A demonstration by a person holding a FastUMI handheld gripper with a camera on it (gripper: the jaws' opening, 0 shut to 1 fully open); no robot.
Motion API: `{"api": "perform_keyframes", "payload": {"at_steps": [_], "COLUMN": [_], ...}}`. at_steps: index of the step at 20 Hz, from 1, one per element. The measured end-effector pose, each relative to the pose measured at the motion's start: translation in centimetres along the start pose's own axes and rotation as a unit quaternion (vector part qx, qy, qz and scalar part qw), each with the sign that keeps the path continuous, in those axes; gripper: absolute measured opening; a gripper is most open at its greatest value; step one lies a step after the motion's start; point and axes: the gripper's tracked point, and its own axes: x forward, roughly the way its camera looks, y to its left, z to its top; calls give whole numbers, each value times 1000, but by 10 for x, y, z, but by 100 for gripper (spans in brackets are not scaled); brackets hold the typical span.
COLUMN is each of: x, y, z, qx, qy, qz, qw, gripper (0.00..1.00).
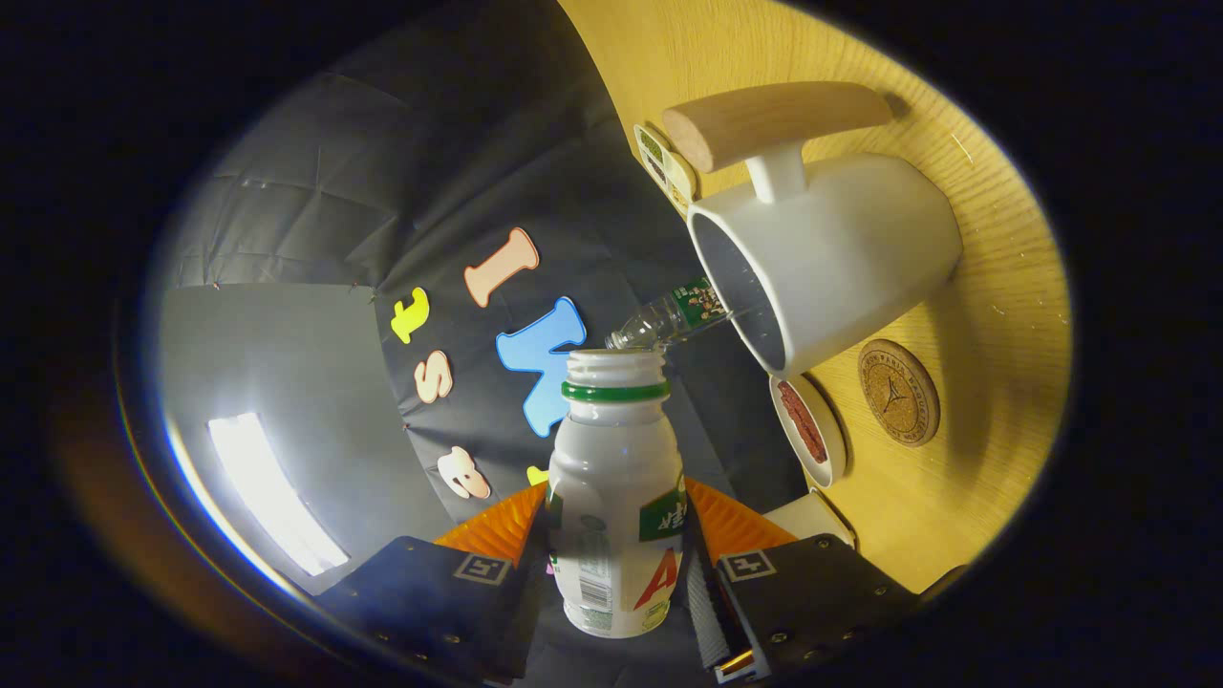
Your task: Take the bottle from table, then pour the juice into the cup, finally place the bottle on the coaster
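Gripper view: gripper point(616, 564) clamped on the bottle point(616, 497), both fingers pressing its sides, body held between them with the neck pointing forward. Cap is off, mouth open, green ring just under the rim; can't tell what's left inside through the opaque wall. View is rolled, so the wooden table point(994, 287) runs up the right of the fingers. White cup point(831, 258) with a wooden handle sits ahead and right of the bottle mouth, opening facing the bottle; interior looks grey, liquid level not readable. Bottle mouth is near the cup rim but apart from it. Small clear bottle point(664, 320) lies just beyond the mouth, beside the cup rim. Round cork coaster point(898, 392) is right of the cup, bare. Small white dish point(810, 430) with something red in it sits between fingers and cup.
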Motion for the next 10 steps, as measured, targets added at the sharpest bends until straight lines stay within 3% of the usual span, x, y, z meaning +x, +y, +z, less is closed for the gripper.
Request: {"api": "perform_keyframes", "payload": {"at_steps": [10], "x": [-3], "y": [3], "z": [7], "qx": [19], "qy": [-14], "qz": [7], "qw": [1000], "gripper": [65]}}
